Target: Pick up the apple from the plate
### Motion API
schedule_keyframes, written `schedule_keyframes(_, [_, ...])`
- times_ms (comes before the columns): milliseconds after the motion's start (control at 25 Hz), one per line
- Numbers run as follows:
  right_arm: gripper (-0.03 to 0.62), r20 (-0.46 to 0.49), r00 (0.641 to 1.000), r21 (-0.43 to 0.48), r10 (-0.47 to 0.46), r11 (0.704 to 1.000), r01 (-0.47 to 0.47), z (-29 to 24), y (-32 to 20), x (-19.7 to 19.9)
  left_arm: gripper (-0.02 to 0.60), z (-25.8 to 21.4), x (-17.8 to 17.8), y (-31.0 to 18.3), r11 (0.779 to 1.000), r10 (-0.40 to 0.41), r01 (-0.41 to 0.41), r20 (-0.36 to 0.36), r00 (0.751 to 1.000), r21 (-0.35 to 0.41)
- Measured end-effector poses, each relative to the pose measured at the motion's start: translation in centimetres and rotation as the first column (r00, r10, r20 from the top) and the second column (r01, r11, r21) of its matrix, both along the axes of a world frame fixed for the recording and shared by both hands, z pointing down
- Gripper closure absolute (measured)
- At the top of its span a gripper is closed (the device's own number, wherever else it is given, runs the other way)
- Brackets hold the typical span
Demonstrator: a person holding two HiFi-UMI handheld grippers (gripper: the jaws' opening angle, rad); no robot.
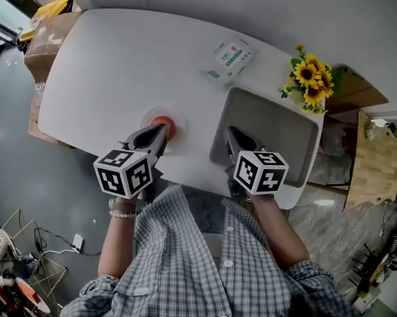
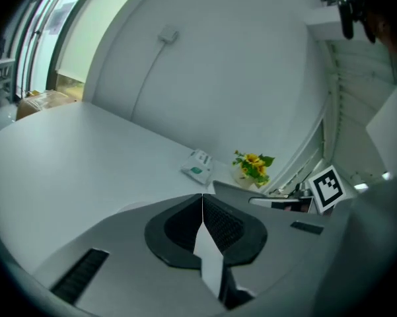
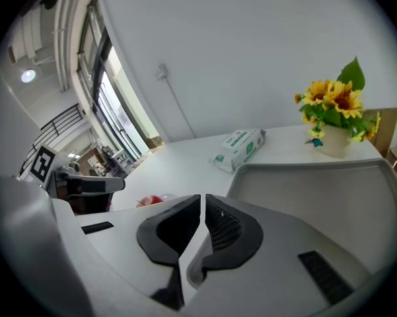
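The apple [image 1: 164, 121] sits on its plate [image 1: 145, 116] near the front edge of the table [image 1: 106, 71], right at the tip of your left gripper [image 1: 162, 132], whose jaws are pressed together on nothing. Spread them wide first (the right gripper [image 1: 231, 136], likewise closed and empty, can wait over the tray [image 1: 277, 121]). Then lower squarely around the fruit's widest part.

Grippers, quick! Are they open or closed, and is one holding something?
Left gripper: closed, holding nothing.
Right gripper: closed, holding nothing.
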State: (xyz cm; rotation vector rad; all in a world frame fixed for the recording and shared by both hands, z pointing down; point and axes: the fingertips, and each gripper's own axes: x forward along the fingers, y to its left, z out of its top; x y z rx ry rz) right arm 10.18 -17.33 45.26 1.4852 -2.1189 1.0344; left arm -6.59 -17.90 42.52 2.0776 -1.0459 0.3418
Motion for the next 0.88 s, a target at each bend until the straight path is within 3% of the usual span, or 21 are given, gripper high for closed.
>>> schedule_keyframes(160, [0.557,-0.039,0.999,0.121,-0.006,0.993,0.011,-3.7,0.9,2.3,0.571,-3.8,4.4,0.3,0.989,0.100,-0.093,-0.056,0.993,0.114])
schedule_keyframes(320, [0.559,-0.112,0.994,0.251,0.001,0.968,0.028,-7.6,1.3,4.4,0.571,-6.8,7.9,0.4,0.971,0.157,-0.136,-0.093,0.983,0.198])
schedule_keyframes(520, [0.560,-0.201,0.979,0.396,0.021,0.916,0.062,-12.3,1.8,6.0,0.572,-9.7,10.9,0.8,0.944,0.215,-0.185,-0.085,0.973,0.274])
schedule_keyframes(720, [0.562,-0.258,0.966,0.514,-0.032,0.842,0.165,-16.1,2.3,7.0,0.572,-13.0,13.4,1.1,0.913,0.245,-0.197,-0.094,0.965,0.357])
schedule_keyframes(880, [0.562,-0.253,0.968,0.567,0.005,0.811,0.144,-17.9,2.5,8.6,0.572,-14.8,13.9,1.3,0.889,0.246,-0.196,-0.069,0.967,0.414])
